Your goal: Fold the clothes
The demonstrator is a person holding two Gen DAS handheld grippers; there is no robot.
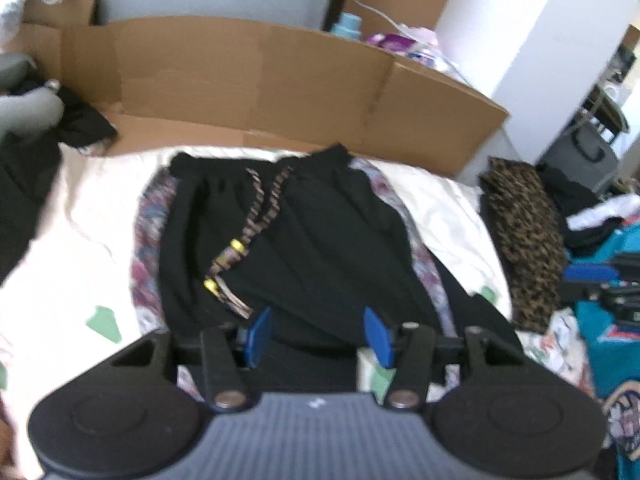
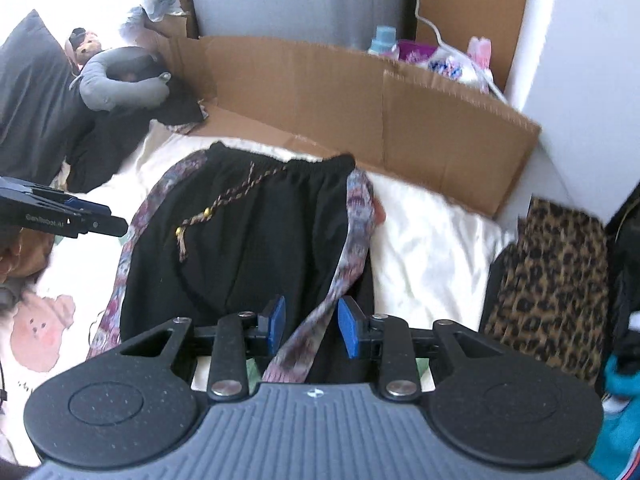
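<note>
Trousers [image 1: 280, 240], black with patterned side stripes, lie flat on the cream bed sheet [image 1: 80, 240]. Long axis runs from the near edge toward the cardboard box [image 1: 256, 80]; waistband and drawstring [image 1: 248, 240] lie at the far end. Left gripper [image 1: 318, 336]: jaws released above the black fabric. Right gripper [image 2: 312, 328]: jaws released, straddling the right side stripe [image 2: 352, 248], contact not determinable.
</note>
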